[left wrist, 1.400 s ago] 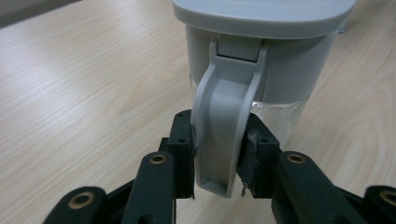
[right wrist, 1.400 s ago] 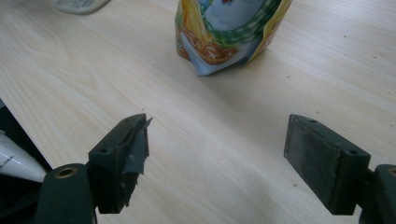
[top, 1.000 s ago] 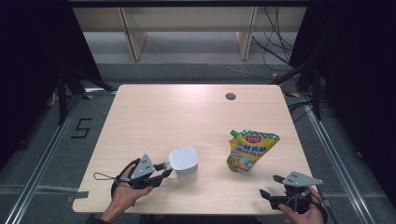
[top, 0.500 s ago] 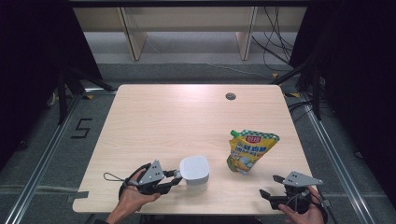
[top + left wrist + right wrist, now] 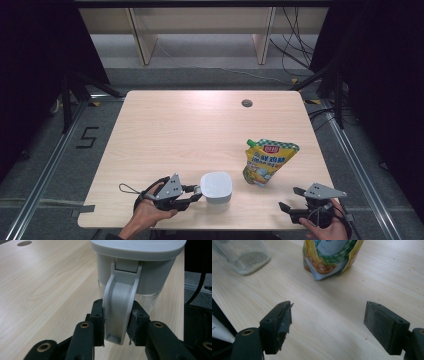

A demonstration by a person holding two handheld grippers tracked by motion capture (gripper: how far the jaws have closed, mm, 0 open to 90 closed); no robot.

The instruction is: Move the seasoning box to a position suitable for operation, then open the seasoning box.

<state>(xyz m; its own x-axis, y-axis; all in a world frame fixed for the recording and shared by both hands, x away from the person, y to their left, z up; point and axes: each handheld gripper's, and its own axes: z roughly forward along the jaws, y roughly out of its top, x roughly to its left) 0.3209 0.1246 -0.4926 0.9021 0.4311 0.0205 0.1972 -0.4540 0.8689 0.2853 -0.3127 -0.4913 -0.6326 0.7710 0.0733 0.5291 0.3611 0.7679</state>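
Left gripper (image 5: 116, 322): jaws pinch the grey handle (image 5: 118, 312) of the lidded jug (image 5: 216, 187).
Jug position: upright at the table's (image 5: 200, 125) near edge, left of the seasoning pouch (image 5: 268, 161).
Right gripper (image 5: 328, 323): jaws spread, holding nothing, pointed at the pouch.
Progress: jug gripped; the pouch is not yet taken.

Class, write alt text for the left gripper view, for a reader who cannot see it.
The left gripper clamps its two black jaws on the grey handle of a clear jug with a grey lid, standing on a light wooden table.
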